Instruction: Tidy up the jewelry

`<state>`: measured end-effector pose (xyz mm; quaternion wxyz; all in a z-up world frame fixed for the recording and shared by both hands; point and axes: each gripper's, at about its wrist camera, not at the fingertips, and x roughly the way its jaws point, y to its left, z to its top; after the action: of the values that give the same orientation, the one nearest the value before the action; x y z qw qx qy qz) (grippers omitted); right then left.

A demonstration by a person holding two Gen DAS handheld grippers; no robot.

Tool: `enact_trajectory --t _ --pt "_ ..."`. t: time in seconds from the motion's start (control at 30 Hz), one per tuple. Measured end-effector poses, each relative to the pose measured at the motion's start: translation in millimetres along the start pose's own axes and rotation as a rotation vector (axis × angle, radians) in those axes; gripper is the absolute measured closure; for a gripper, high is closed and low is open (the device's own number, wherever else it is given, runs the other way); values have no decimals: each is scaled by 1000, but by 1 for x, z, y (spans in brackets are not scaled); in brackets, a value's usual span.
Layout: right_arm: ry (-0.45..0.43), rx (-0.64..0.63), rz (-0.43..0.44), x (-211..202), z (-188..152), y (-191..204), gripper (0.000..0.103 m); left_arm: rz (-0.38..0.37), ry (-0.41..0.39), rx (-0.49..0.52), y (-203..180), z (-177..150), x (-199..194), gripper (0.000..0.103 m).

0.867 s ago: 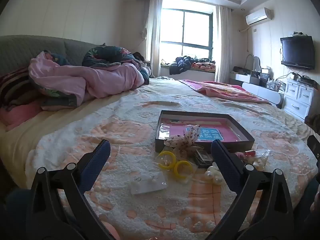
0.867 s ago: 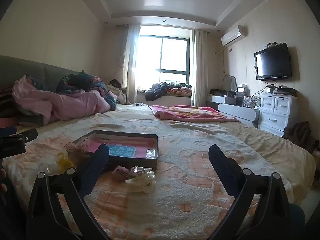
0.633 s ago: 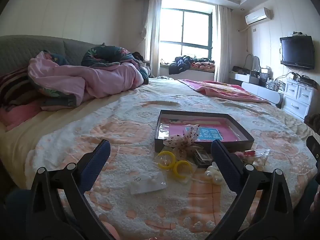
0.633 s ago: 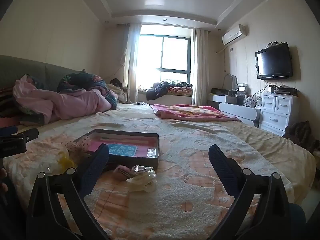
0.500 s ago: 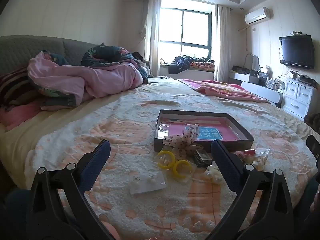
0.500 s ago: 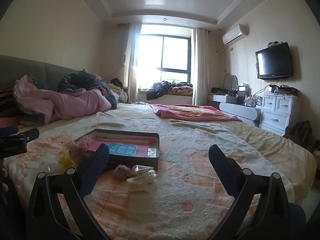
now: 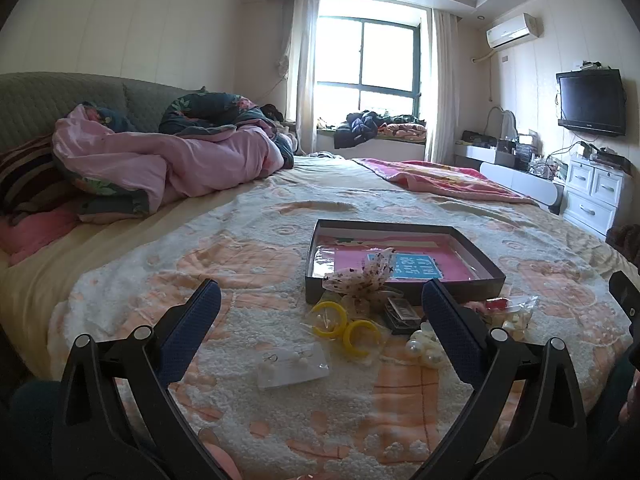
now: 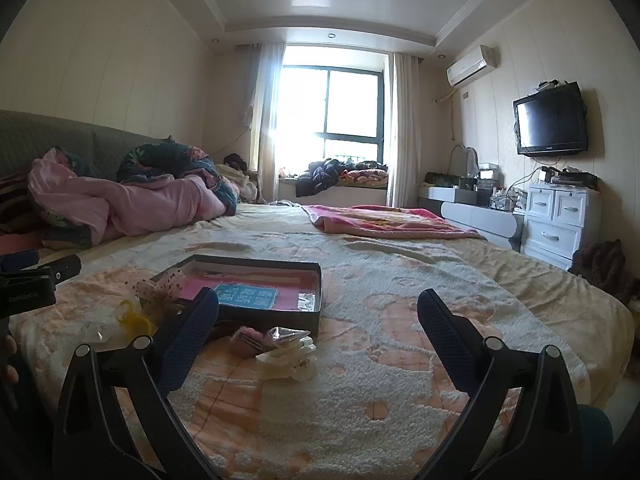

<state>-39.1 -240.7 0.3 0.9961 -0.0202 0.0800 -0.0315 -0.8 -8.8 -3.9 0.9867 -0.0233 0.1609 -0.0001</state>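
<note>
While nothing has shifted | left gripper [image 7: 320, 304] fingers spread | right gripper [image 8: 318, 306] fingers spread | tray [image 7: 472, 285] untouched

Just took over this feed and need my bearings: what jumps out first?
The dark box with its pink lining sits mid-bed on the blanket. Loose jewelry lies just in front of it: two yellow hoops, a bag of earrings and pearls. Both the left gripper and right gripper hover open, holding nothing.

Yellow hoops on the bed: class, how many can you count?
2. One yellow hoop lies just before the dark box; the second touches it on the right, nearer the camera. Others may hide under the spotted bow.
</note>
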Motion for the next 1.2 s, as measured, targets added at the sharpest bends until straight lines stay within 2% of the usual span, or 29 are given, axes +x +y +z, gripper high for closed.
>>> enact_trajectory --t 1.2 --pt "16 4 16 4 -1 3 6 -8 0 2 1 2 0 11"
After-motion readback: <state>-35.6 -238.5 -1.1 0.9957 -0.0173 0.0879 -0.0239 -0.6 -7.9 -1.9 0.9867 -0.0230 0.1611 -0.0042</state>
